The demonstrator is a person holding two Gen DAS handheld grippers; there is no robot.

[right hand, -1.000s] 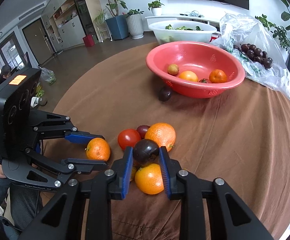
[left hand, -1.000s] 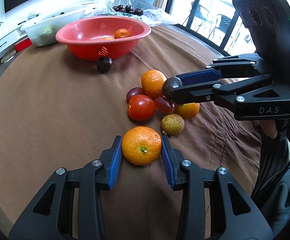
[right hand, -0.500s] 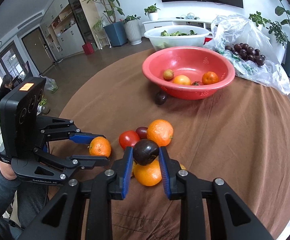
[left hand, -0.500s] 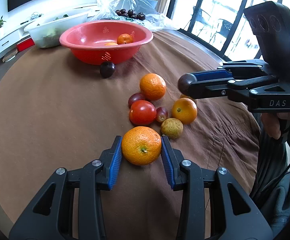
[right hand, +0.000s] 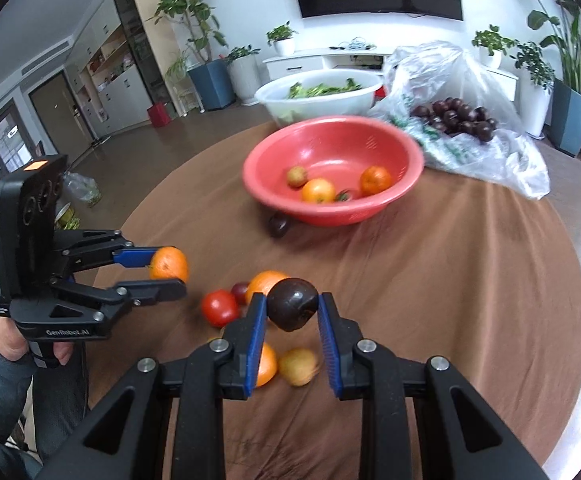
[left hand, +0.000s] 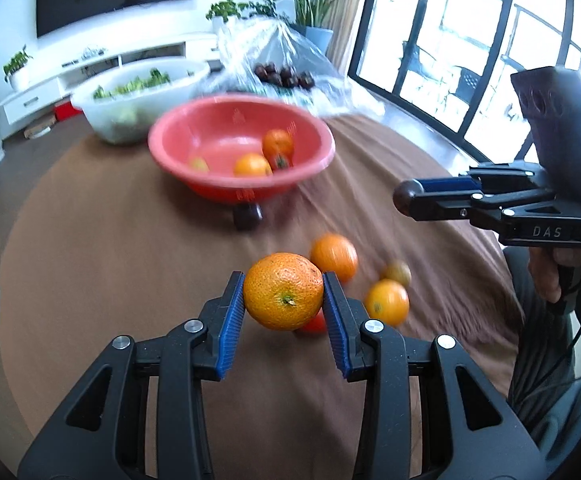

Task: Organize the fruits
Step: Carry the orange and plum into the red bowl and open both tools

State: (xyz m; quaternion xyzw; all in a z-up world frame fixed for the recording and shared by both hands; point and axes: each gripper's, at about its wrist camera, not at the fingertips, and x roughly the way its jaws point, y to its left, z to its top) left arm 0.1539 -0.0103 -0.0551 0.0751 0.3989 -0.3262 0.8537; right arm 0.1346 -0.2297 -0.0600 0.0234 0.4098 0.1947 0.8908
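Covering most of both views is the round table (left hand: 90, 248) w/ its soft, creased brown cloth; near edge is cut off by the gripper bodies. Next biggest is the red plastic bowl (left hand: 194, 148) w/ perforated sides, blurry in the left view, holding a few small fruits, two of them orange; the rest are hard to ID. Behind it sits a white tub (right hand: 274, 98) of greens and a crinkly clear bag (right hand: 502, 152) of dark plums, partly hidden by the bowl rim.

Loose fruit pile on the cloth is smeared by motion blur & half hidden behind the fingers: an orange one (left hand: 333, 256), a red tomato (right hand: 219, 307), a yellowish lumpy one (right hand: 297, 366). A dark plum (right hand: 278, 226) sits right against the bowl's base.

Left gripper (left hand: 283, 300) is tilted down, blue ribbed pads pinching a pebbly-skinned orange (left hand: 283, 291) clear of the table. Right gripper (right hand: 292, 314) is also angled down, clamped on a smooth dark plum (right hand: 292, 310), lifted above the pile. Hands are only partly visible, wrapped round each handle, grey sleeves cut off at the frame edge.
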